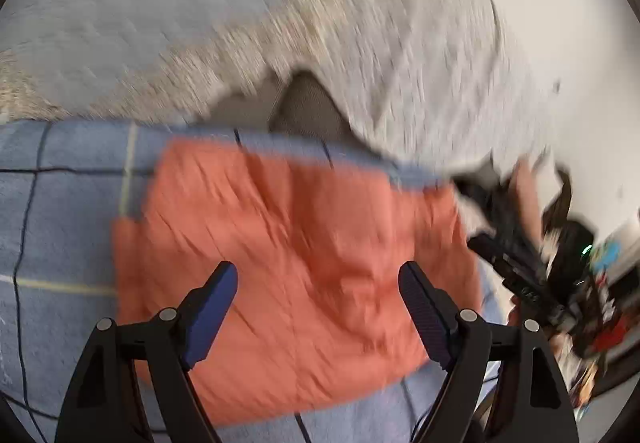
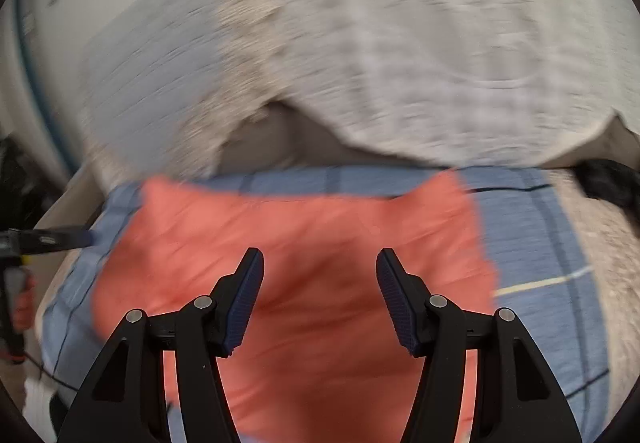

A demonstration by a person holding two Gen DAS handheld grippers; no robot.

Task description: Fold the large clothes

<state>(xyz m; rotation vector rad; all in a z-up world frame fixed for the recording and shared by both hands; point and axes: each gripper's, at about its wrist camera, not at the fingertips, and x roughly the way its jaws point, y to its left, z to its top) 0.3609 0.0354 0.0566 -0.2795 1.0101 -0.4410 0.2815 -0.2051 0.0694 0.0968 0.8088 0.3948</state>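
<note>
Left gripper (image 1: 318, 307): jaws spread apart, holding nothing, poised over the folded orange garment (image 1: 296, 267), which lies on a blue checked sheet (image 1: 68, 211). Right gripper (image 2: 320, 299): jaws likewise apart and empty, over the same garment. Left view alone shows the other gripper at right, blurred; right view shows a white quilted blanket (image 2: 420, 55) beyond.

A home bedroom: checked blue bedsheet (image 1: 72, 211), quilted white blanket (image 2: 420, 55).

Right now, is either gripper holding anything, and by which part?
Nothing is held. Both the left gripper and right gripper hover with jaws open above the orange garment.
</note>
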